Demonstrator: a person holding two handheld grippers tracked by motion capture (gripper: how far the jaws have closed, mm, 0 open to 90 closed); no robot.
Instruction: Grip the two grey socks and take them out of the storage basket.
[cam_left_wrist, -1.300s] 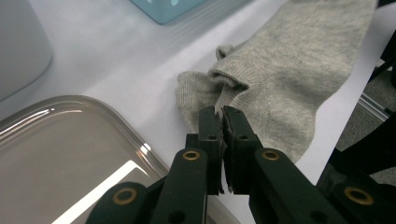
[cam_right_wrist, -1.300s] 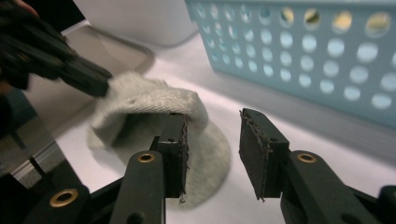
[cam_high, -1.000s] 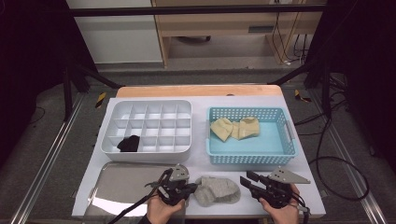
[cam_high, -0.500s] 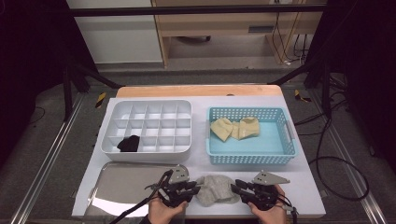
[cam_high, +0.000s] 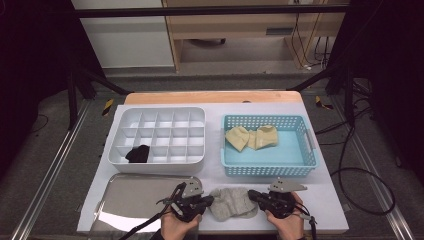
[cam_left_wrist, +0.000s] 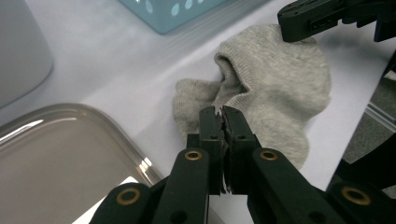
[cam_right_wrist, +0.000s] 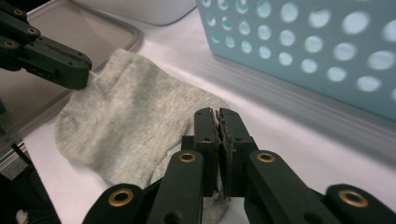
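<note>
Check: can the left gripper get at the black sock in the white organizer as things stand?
Probably not yet: the left gripper is shut on the grey sock. The black sock lies uncovered in a front compartment past the metal tray, so the path looks free.

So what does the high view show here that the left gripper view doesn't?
High view alone: the white compartment tray with a black item in a front cell, and yellow socks inside the blue basket. Left gripper view alone: the left gripper pinching the grey sock's edge up close. Shared: grey sock, metal tray, right gripper.
</note>
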